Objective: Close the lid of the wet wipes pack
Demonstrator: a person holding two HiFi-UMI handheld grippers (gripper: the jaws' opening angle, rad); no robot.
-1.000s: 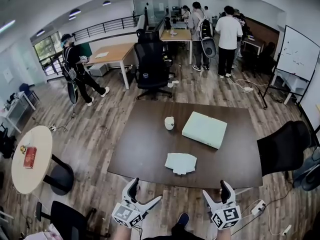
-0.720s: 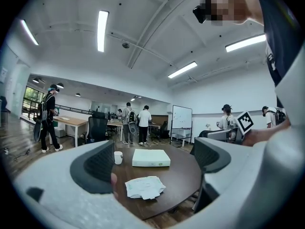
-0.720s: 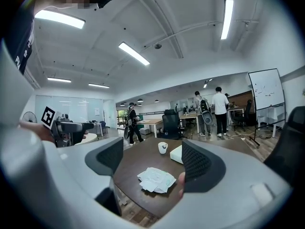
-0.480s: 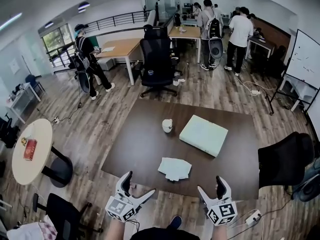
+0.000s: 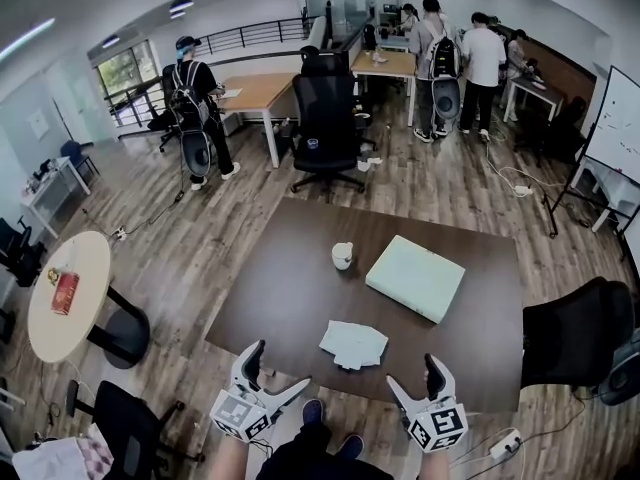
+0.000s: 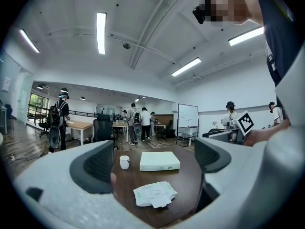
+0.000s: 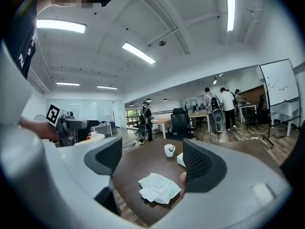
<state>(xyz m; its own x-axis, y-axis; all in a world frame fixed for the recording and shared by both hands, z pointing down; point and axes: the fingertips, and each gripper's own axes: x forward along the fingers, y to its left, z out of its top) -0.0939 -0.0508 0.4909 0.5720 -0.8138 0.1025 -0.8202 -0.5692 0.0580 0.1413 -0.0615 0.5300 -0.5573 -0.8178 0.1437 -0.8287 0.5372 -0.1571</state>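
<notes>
The wet wipes pack is a flat white packet with green print. It lies on the dark brown table close to its near edge, and a white flap sticks out on its near side. My left gripper hovers just short of the table edge, left of the pack, open and empty. My right gripper is level with it to the right of the pack, its jaws opening with nothing between them. In the left gripper view the pack lies ahead, beyond the jaws. The right gripper view shows the pack the same way.
A white cup and a pale green box stand farther back on the table. A black office chair is at the far side, another chair at the right. A round table stands left. Several people stand behind.
Both grippers have come closer to the table's near edge and the pack. The right gripper's jaws have spread wider. A person at the back left has walked to the right.
</notes>
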